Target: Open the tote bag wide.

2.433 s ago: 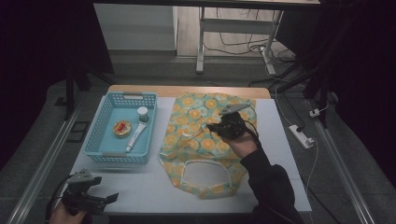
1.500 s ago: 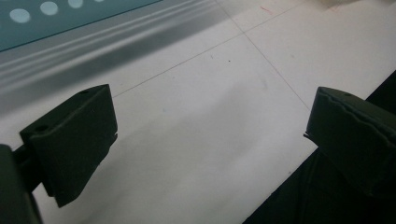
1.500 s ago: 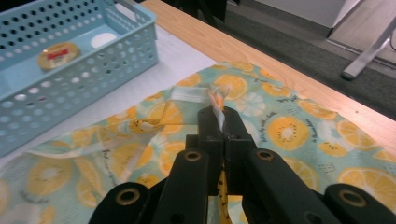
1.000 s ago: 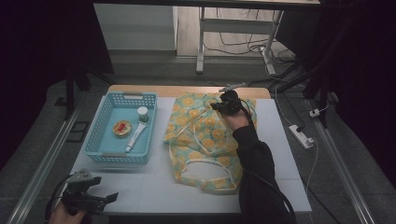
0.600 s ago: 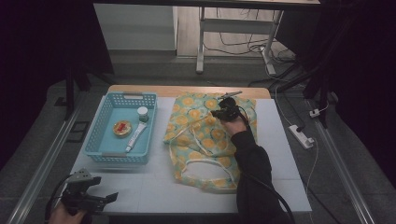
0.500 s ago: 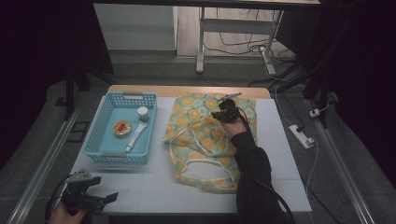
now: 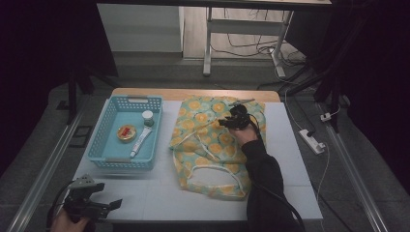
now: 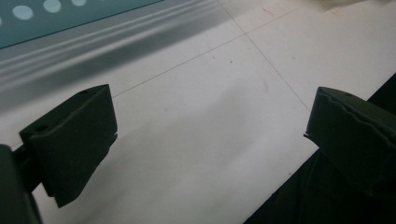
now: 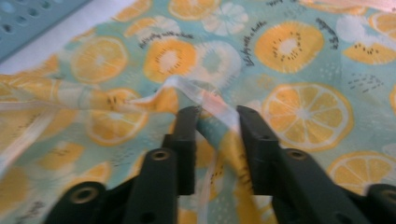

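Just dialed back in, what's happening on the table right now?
The right hand-held gripper sits on the fruit-print bag near its far end. Its jaws have just been opening, and a pale strap with a fold of fabric lies between them in a narrow gap. The left hand-held gripper hovers open over the near left corner of the white table. The blue basket holds a small jar, a tin and a tube.

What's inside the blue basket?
The blue basket holds a small white-capped jar, a round tin with a red top and a white tube. What is inside them can't be seen.
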The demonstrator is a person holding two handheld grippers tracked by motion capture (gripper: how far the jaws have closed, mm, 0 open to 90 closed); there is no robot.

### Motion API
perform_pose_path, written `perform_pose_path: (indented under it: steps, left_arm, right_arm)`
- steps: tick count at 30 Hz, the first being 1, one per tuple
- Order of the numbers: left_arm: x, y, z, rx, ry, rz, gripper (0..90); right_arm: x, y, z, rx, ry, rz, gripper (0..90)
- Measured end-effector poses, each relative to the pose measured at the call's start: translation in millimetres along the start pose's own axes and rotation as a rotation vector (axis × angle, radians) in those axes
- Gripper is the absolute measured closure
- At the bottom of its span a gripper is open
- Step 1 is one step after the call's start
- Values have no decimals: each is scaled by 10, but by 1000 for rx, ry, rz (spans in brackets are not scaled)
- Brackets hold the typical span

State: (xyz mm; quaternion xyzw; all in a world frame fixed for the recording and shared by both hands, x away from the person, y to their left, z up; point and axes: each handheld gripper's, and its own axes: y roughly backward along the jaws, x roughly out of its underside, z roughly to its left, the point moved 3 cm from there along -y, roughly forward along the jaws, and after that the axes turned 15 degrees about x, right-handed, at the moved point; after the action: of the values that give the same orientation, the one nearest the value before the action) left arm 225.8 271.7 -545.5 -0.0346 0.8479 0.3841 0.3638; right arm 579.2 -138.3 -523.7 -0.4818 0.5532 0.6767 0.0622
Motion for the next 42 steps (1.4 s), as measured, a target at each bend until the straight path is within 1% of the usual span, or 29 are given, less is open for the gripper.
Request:
perform_pose_path:
  steps: [3,4,5,6,7,8,10,14,17,18,20,22,25,27,31,35,37,38,40,42]
  left_arm:
    - [0,0,-1,-1,0,0,21]
    - [0,0,-1,-1,0,0,21]
    - [0,1,-2,-2,-1,0,21]
    - [1,1,-3,-3,-1,0,21]
    - [0,1,-2,-3,-1,-1,21]
    - [0,1,-2,-3,-1,0,21]
    - [0,1,-2,-3,0,-1,21]
    - [0,2,-3,-4,-2,0,21]
    - [0,2,-3,-4,0,-2,21]
    - [0,2,-3,-4,0,-1,22]
    - [1,3,-4,-4,-2,0,21]
    - [1,3,-5,-5,-2,-2,21]
    - [1,5,-6,-5,-2,-3,21]
    - [1,4,-7,-6,-3,-3,21]
    - [1,5,-7,-5,-4,-1,21]
    - [1,4,-8,-5,-4,0,21]
    - [1,4,-8,-6,-4,0,21]
    - [1,4,-8,-6,-4,-1,21]
    - [1,4,-7,-6,-4,0,21]
    - [1,4,-8,-6,-4,0,21]
  right_arm:
    - [-30,91,27,-1,18,-9,552]
    - [-34,117,36,-6,22,-7,531]
    - [-34,117,36,-6,22,-7,531]
    - [-39,142,43,-6,27,-9,505]
    - [-48,192,55,-11,26,-5,450]
    - [-48,192,55,-11,26,-5,450]
    - [-44,242,66,-35,20,-4,408]
    - [-24,315,103,-55,18,2,328]
    - [-12,367,164,-86,25,10,246]
    - [-8,384,190,-92,34,11,224]
    - [2,418,239,-92,50,12,160]
    - [11,454,301,-96,57,19,93]
    - [31,506,378,-105,71,16,22]
    - [57,544,430,-118,82,18,3]
    - [128,610,522,-140,114,26,0]
    - [207,663,601,-137,144,32,0]
    - [247,678,632,-144,156,44,0]
    - [305,682,667,-150,176,62,0]
    - [327,677,679,-151,182,67,0]
    - [393,655,708,-154,202,85,0]
